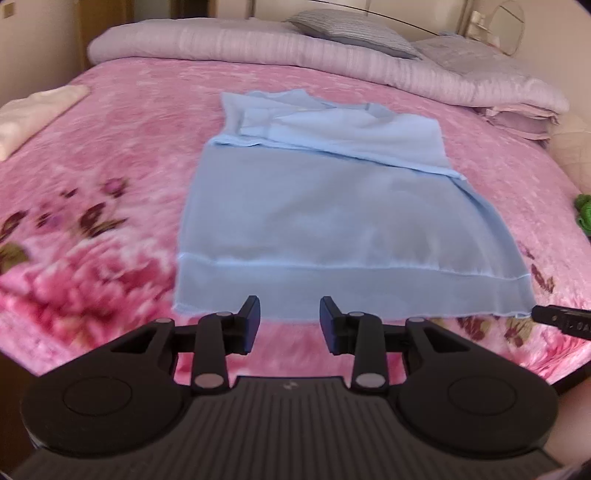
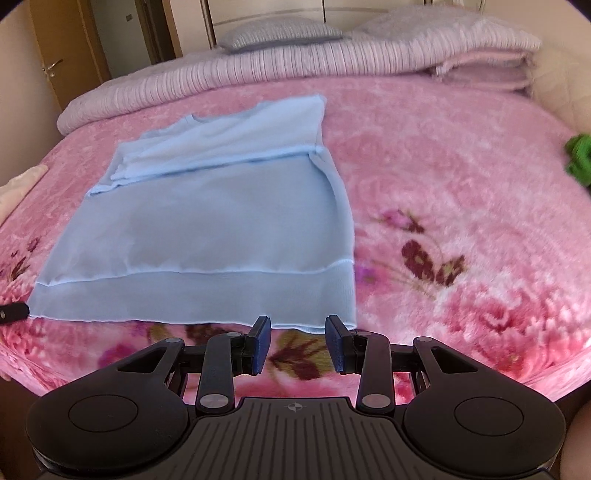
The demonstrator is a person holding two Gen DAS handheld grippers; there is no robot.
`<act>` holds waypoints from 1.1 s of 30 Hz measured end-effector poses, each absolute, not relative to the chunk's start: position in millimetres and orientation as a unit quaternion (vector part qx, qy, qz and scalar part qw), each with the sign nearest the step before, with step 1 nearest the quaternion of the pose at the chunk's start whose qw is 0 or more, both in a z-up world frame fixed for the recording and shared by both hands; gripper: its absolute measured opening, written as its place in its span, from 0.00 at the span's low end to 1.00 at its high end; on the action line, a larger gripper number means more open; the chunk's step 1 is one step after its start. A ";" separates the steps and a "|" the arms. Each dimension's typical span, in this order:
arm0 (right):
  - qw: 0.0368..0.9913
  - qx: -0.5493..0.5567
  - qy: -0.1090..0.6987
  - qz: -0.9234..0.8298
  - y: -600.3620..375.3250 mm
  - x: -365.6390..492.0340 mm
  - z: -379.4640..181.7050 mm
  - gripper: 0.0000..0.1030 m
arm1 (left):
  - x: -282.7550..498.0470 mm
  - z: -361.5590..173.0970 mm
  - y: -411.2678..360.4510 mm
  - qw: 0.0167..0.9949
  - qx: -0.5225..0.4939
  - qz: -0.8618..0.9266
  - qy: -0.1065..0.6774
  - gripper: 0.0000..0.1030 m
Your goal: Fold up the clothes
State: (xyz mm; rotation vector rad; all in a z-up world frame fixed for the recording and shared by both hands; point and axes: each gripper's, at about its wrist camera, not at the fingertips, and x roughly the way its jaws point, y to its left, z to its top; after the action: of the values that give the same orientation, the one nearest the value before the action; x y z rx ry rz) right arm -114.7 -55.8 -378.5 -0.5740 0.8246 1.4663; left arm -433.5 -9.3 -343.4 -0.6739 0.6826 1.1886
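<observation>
A light blue top (image 1: 332, 221) lies flat across the middle of the frame on the pink floral bed (image 1: 110, 155), its sleeves folded in over the chest and its hem nearest the cameras. Both the left tongs (image 1: 290, 325) and the right tongs (image 2: 297, 343), at bottom centre, stand parted and empty just short of that hem. A shallow pinch could catch only the upper layer or the plush blanket beneath, so the fold would drag crooked and the tucked sleeves could slide out.

Pink floral plush blanket (image 1: 129, 155) covers bed; folded lilac quilt (image 1: 258, 48) at head, grey pillow (image 2: 280, 33) atop; green object (image 2: 580, 158) at edge.
</observation>
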 end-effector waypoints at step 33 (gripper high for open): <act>0.534 -0.291 0.202 0.768 375.2 1.8 -463.3 0.09 | -277.7 -423.8 353.8 0.791 -0.156 0.491 0.329 0.22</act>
State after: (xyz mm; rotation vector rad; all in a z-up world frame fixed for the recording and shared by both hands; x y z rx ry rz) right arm 1.8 375.1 -463.3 -0.6930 0.4805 1.8311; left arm -277.7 353.8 -423.8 -0.3352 0.7077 1.0568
